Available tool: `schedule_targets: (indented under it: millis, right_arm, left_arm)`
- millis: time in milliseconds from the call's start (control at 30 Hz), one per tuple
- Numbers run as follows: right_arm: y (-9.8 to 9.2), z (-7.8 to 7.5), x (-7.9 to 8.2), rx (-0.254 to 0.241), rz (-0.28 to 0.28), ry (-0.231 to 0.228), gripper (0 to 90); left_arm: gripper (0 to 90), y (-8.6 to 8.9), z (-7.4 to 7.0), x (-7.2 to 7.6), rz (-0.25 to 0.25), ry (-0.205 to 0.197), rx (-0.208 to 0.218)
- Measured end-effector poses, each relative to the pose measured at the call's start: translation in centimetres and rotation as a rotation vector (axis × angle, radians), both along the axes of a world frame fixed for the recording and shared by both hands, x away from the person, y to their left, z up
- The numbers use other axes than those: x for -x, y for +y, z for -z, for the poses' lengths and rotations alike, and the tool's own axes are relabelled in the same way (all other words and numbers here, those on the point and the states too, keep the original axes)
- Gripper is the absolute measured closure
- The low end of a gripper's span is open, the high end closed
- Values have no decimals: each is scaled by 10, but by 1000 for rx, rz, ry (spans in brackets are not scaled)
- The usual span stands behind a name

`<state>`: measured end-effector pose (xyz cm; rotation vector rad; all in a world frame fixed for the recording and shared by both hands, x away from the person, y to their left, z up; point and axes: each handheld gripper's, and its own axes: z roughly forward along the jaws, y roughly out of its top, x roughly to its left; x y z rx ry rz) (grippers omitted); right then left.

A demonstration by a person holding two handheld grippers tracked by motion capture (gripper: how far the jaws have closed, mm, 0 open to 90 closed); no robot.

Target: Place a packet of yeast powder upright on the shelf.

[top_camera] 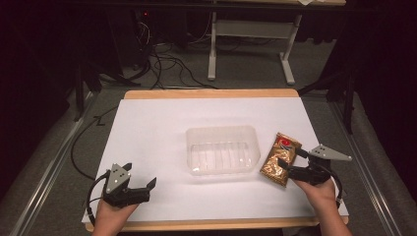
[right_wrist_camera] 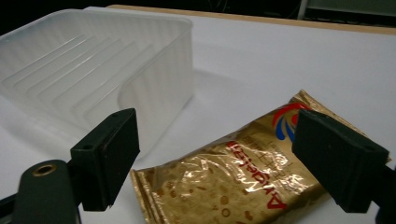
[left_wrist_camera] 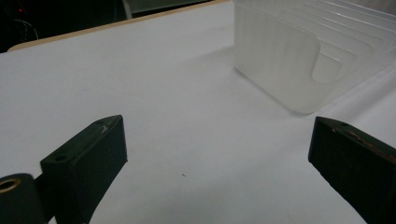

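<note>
Two open claws and nothing lifted yet: my right gripper (top_camera: 287, 163) hangs with its jaws spread wide on either side of the gold snack packet (right_wrist_camera: 243, 177), which lies flat on the white table (top_camera: 147, 132) just beside the right-hand wall of the clear plastic container (top_camera: 222, 149), not in it. My left gripper (top_camera: 139, 183) waits well off to the left, jaws apart too, over bare table with nothing between them. By my reckoning the job is barely begun: the pinch, the lift and the drop into that empty container are all left to do.
</note>
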<state>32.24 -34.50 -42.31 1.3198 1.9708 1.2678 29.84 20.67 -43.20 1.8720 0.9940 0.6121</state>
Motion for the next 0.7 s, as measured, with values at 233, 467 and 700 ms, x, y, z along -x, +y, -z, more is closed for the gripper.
schedule_targets:
  millis: [233,467,700]
  right_arm:
    - [-15,7,-21,-17,64,40,307]
    - [-20,18,-43,32,121,78,458]
    - [-31,22,-63,49,196,89,564]
  left_arm:
    - [79,-3,0,1,11,-2,-17]
    - [109,-5,2,-1,27,11,-24]
    - [151,-5,2,1,29,9,-24]
